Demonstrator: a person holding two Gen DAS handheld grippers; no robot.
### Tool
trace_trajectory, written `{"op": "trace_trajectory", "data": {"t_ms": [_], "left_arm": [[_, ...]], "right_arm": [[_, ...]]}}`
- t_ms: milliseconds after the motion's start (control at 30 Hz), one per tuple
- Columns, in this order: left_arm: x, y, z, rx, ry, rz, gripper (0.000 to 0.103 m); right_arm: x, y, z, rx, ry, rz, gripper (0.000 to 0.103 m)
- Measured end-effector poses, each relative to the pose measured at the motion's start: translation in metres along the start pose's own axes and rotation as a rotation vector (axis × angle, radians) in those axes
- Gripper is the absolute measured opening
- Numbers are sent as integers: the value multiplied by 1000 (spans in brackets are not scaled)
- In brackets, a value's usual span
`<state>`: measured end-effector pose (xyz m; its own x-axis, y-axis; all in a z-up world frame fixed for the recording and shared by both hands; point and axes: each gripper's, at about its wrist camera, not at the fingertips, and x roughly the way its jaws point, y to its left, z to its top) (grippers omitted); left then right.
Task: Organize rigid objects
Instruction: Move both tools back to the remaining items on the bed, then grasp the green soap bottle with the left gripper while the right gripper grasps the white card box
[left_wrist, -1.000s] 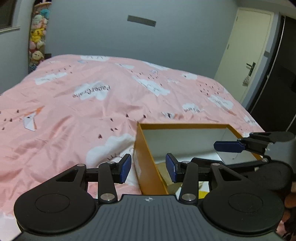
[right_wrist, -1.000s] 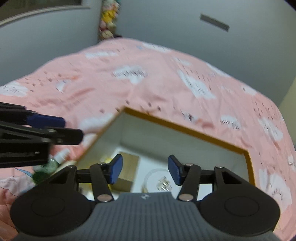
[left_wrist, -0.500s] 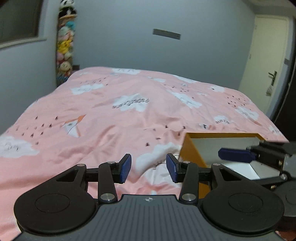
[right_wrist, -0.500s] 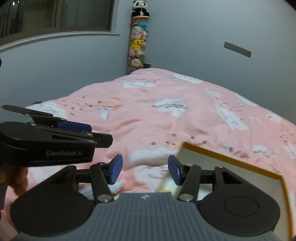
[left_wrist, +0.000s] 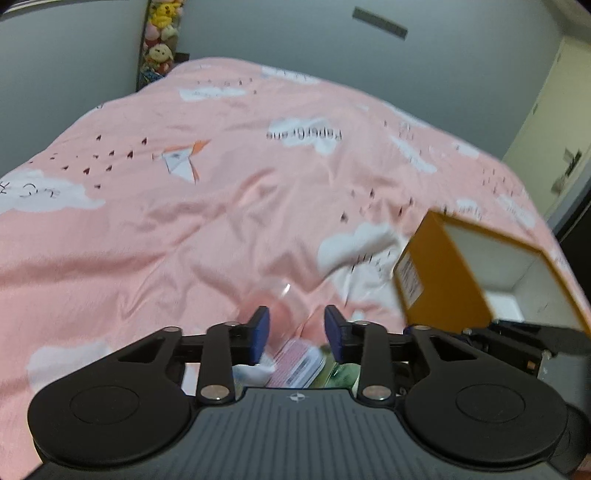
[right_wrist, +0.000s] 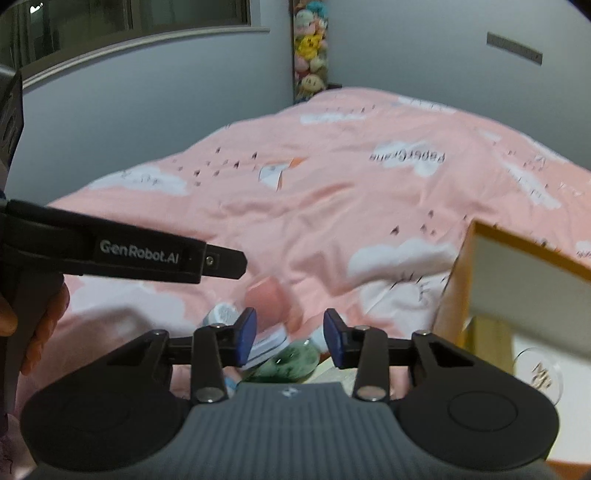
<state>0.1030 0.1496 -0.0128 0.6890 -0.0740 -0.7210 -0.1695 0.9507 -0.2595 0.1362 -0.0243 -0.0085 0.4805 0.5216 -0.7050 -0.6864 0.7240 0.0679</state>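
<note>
An open orange box with a white inside sits on the pink bed at the right (left_wrist: 439, 273), also at the right in the right wrist view (right_wrist: 458, 295). A small heap of objects lies left of it: a pink box (left_wrist: 295, 365), a clear pink cup (right_wrist: 264, 295), a green glass bottle (right_wrist: 291, 365) and a white bottle (right_wrist: 221, 314). My left gripper (left_wrist: 297, 332) is open and empty just above the heap. My right gripper (right_wrist: 290, 334) is open and empty over the same heap. The left gripper's side shows in the right wrist view (right_wrist: 147, 254).
A pink quilt with white clouds (left_wrist: 221, 192) covers the bed. A wooden block (right_wrist: 487, 332) and a clear round lid (right_wrist: 539, 373) lie inside the box. A plush toy column (right_wrist: 312, 48) stands at the far wall. A door (left_wrist: 546, 122) is at the right.
Both grippers have swung left from over the box to the heap of objects beside it and tilted down. Both stay open and empty.
</note>
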Motion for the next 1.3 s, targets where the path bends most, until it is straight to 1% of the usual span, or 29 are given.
{"op": "trace_trajectory", "data": {"t_ms": [67,167,267,333,433,500,533,567,600,667,733,800,867,933,1000,1067,1100,1133,1200,1267,1300], "left_arm": [[4,-2,-7,26,32,-7,31],[8,-7,-19,61,66,-33,31],[14,-3,-27,43,88,-28,31],[17,-4,-30,51,105,-63,30],[18,-11,-33,101,111,-102,29],[20,-15,-34,119,120,-125,29],[22,-17,-35,127,125,-137,29],[25,-18,-37,138,131,-144,29],[27,-20,-39,150,134,-145,29],[31,-25,-43,182,143,-145,29],[35,-28,-46,205,154,-161,31],[38,-32,-48,222,153,-169,36],[42,-36,-51,257,152,-156,37],[45,-40,-53,282,147,-165,36],[47,-42,-54,296,137,-161,34],[46,-44,-55,320,124,-141,34],[44,-48,-56,346,118,-116,35],[42,-50,-58,370,108,-92,36],[40,-53,-61,402,99,-44,47],[44,-54,-63,416,112,-34,47],[48,-53,-65,415,126,-33,47]], "right_arm": [[8,2,-5,10,32,-3,36],[13,-2,-14,34,63,1,36],[20,-7,-21,73,99,17,36],[23,-9,-23,83,115,13,28],[20,-8,-30,92,139,-22,28],[13,-10,-37,88,142,-47,23],[11,-11,-40,94,146,-53,22],[8,-13,-43,106,152,-56,23],[6,-16,-47,131,157,-71,29],[1,-24,-54,191,153,-92,33],[-3,-33,-59,259,147,-100,33],[-3,-42,-62,321,141,-104,34],[-2,-49,-64,367,139,-92,35],[2,-54,-66,400,147,-72,35],[7,-56,-68,421,155,-55,34],[11,-59,-69,446,160,-43,34],[12,-61,-71,459,163,-34,34],[14,-62,-72,469,168,-29,34],[15,-65,-74,491,172,-21,35],[16,-66,-74,504,172,-11,36],[16,-66,-75,510,169,-3,39]]}}
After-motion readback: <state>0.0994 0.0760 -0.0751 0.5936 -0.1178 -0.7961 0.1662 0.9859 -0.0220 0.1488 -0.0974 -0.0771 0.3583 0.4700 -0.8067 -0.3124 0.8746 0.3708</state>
